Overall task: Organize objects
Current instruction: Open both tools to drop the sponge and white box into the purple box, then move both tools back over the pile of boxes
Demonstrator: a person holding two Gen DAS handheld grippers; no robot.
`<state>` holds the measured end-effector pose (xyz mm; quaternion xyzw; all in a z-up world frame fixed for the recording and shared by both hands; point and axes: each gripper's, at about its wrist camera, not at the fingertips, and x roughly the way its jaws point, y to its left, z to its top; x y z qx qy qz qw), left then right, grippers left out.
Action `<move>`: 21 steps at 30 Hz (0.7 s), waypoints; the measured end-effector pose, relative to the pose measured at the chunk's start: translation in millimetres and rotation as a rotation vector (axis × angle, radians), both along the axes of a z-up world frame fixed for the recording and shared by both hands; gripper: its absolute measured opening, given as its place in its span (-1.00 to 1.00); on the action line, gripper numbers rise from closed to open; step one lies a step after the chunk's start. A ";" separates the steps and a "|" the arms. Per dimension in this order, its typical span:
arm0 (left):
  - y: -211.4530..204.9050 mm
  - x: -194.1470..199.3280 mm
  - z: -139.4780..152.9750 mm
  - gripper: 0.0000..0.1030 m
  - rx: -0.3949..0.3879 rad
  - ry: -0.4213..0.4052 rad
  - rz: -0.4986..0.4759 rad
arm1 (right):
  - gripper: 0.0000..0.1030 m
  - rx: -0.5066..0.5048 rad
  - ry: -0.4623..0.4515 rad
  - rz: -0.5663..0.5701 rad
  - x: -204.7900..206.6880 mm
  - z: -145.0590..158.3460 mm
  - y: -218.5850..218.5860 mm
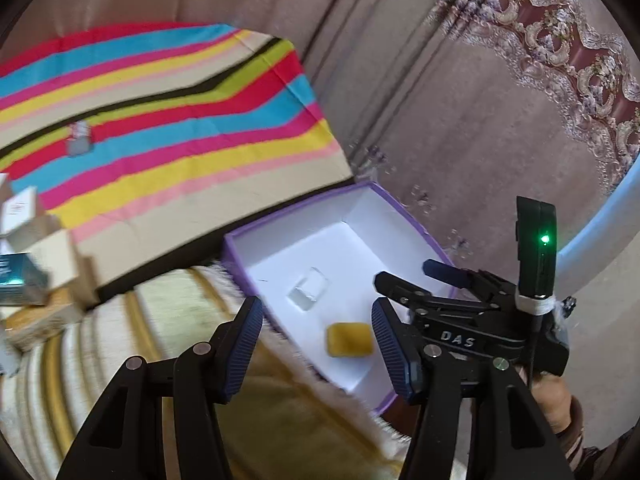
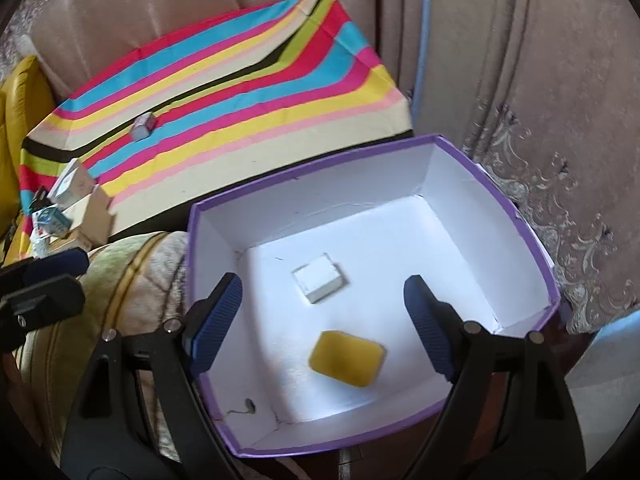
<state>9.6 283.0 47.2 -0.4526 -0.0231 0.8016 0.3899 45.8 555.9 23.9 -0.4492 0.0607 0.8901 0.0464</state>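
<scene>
A purple-edged box (image 2: 520,216) with a white inside sits open at the near corner of the striped surface (image 2: 248,92), and it serves as the landmark here. On its floor lie two things: a yellow sponge-like pad (image 2: 346,358) toward the near wall, and a small clear block (image 2: 320,282), perhaps a plastic case, a little farther in toward the middle; the two are apart, not touching. The right tongs (image 2: 324,320) hang over the box with their blue pads spread wide, one on either side of the two items and nothing pinched between them. The left tongs (image 1: 318,344) are at the box's left rim, jaws parted and empty, with the yellow pad (image 1: 350,339) seen between their tips in the left wrist view. Beyond the box, on the striped cloth, a small pale carton (image 2: 143,127) stands alone, well apart from it. To the left of the box, at the cloth's edge, a cluster of small cardboard boxes (image 2: 74,200) is piled together.
</scene>
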 end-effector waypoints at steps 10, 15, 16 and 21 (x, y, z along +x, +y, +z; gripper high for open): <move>-103.8 -3.1 12.9 0.13 0.009 0.024 0.243 | 0.65 -0.005 0.012 0.099 -7.8 10.8 -43.0; -161.6 -3.4 14.6 0.20 0.024 0.029 0.371 | 0.65 -0.010 0.013 0.147 -12.3 15.8 -67.3; -171.8 -3.4 14.5 0.21 0.029 0.026 0.392 | 0.65 -0.013 0.013 0.159 -13.4 16.9 -72.7; -219.9 -6.3 11.5 0.27 0.027 0.021 0.481 | 0.65 -0.021 0.009 0.219 -18.8 21.6 -103.4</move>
